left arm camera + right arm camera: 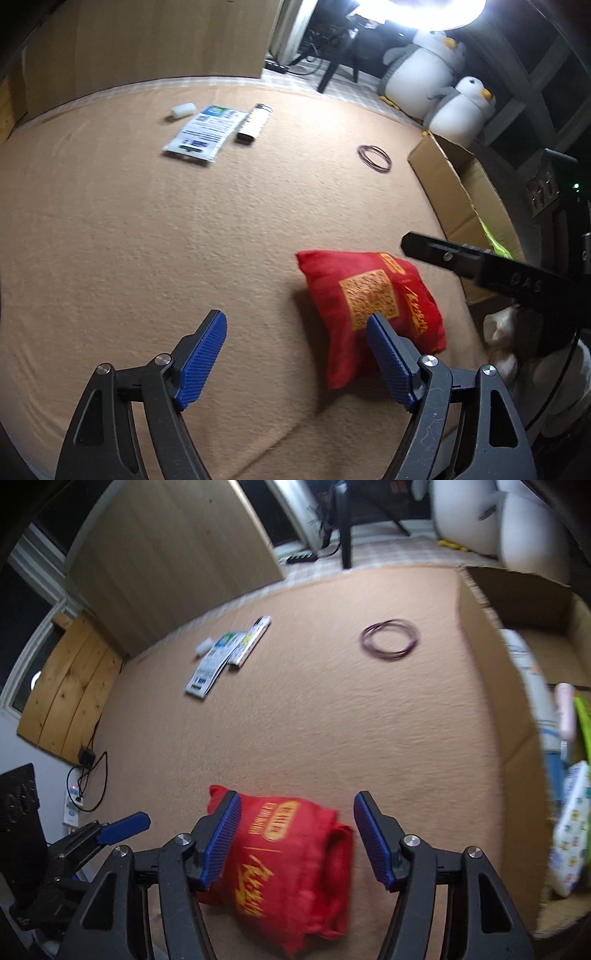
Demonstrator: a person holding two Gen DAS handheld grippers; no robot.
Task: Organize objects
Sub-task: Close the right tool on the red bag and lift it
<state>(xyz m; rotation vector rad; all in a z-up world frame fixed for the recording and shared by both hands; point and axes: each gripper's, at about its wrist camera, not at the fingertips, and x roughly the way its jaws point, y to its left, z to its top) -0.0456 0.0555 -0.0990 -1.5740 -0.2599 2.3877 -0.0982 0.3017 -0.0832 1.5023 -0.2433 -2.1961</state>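
A red bag (291,864) lies on the tan carpet (147,229) near its front edge, beside a cardboard box (491,709). The right gripper (297,836) hovers over it, fingers apart, not pressing. The left gripper (297,352) has its fingers apart, empty.

I'm looking into a lived-in room of a home — a tan carpet (184,240) spreads ahead of my tools, and two plush penguins (439,77) sit beyond it, far right of my left tool. A wood-panelled cabinet (147,37) stands at the far side, chair legs (334,62) beside it, and a wall socket with cables (83,775) sits left of my right tool.
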